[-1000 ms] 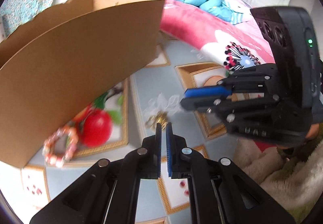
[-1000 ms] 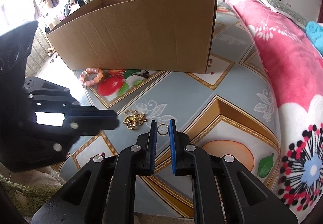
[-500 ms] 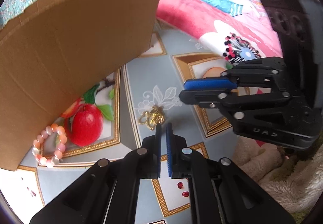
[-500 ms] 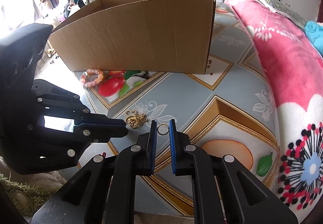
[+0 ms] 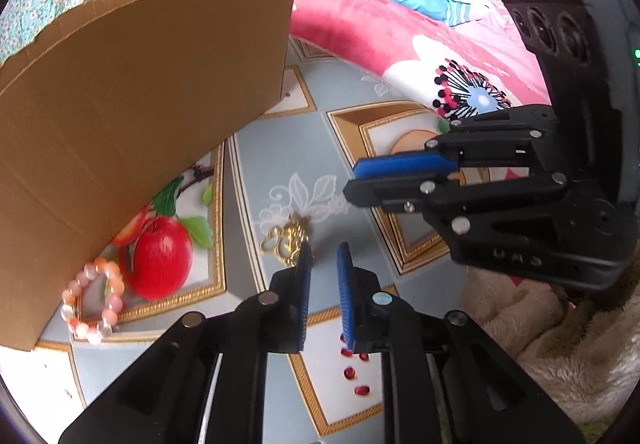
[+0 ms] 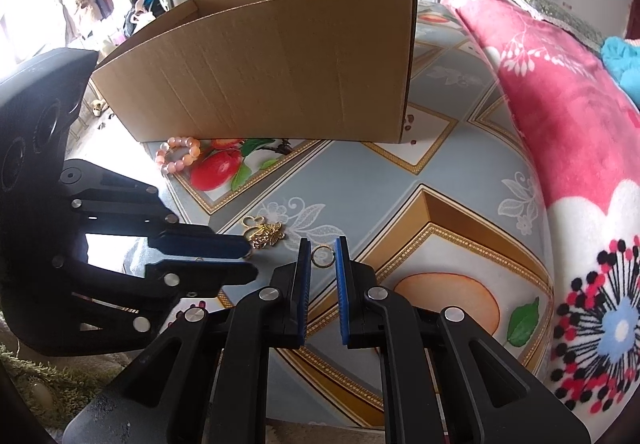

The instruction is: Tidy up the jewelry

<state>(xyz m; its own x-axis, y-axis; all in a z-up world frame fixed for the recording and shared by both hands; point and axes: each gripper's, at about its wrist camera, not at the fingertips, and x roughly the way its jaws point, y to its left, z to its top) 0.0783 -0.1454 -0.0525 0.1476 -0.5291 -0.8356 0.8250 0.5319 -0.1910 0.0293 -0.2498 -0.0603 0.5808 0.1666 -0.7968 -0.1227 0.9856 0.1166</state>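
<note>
A gold brooch (image 5: pixel 286 240) lies on the patterned table; it also shows in the right wrist view (image 6: pixel 266 234). My left gripper (image 5: pixel 323 250) is slightly open just right of the brooch, its left finger at the brooch's edge. It enters the right wrist view (image 6: pixel 246 258) from the left. A small gold ring (image 6: pixel 322 257) hangs between the tips of my right gripper (image 6: pixel 322 244), which is shut on it. The right gripper (image 5: pixel 352 180) shows side-on in the left wrist view. A pink bead bracelet (image 5: pixel 94 298) lies by the cardboard box (image 5: pixel 140 96), also seen from the right wrist (image 6: pixel 178 158).
The cardboard box (image 6: pixel 280 68) stands open at the back of the table. A pink floral blanket (image 6: pixel 568 132) lies along the right. Small red beads (image 5: pixel 354 370) lie under my left gripper. A furry rug (image 5: pixel 560 356) is at the table's near edge.
My left gripper has dropped toward the brooch and opened a little from nearly shut. The right gripper has held still with the ring.
</note>
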